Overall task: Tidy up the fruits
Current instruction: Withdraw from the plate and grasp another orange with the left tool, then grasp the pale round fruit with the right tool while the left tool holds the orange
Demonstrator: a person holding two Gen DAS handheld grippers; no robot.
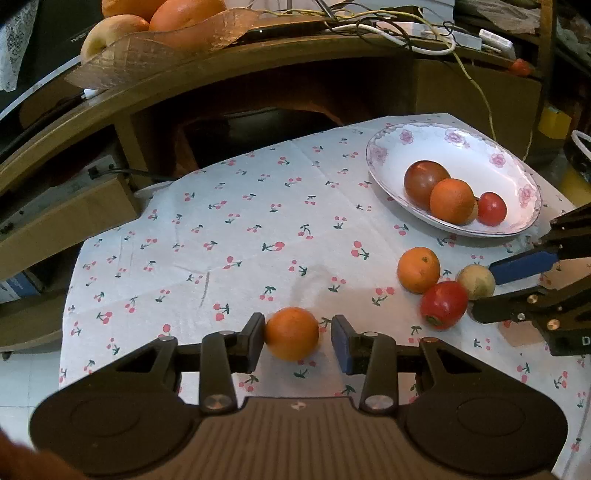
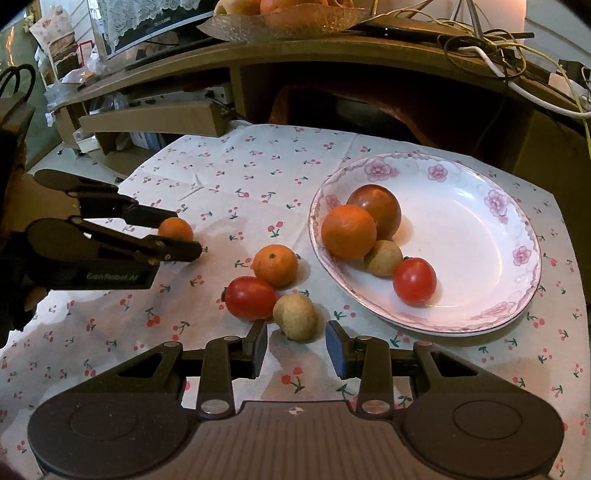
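Note:
A small orange (image 1: pixel 291 333) lies on the cherry-print cloth (image 1: pixel 240 229) between the fingers of my left gripper (image 1: pixel 297 341). The left pad touches it, the right pad stands off with a gap, so this gripper is open. From the right wrist view the left gripper (image 2: pixel 189 232) straddles that orange (image 2: pixel 175 229). My right gripper (image 2: pixel 297 349) is open just behind a beige fruit (image 2: pixel 295 315), which sits at its fingertips beside a red tomato (image 2: pixel 251 297) and a mandarin (image 2: pixel 275 266). The flowered plate (image 2: pixel 532 258) holds several fruits: an orange (image 2: pixel 349 232), a dark tomato (image 2: pixel 376 210), another beige fruit (image 2: pixel 383 257) and a red tomato (image 2: pixel 414 280).
A wooden shelf unit (image 1: pixel 258 74) rises right behind the table, with a clear fruit bowl (image 1: pixel 147 48) and tangled cables (image 1: pixel 406 33) on top. A cardboard box (image 2: pixel 147 122) lies at the cloth's far left corner. The cloth drops off at the left edge.

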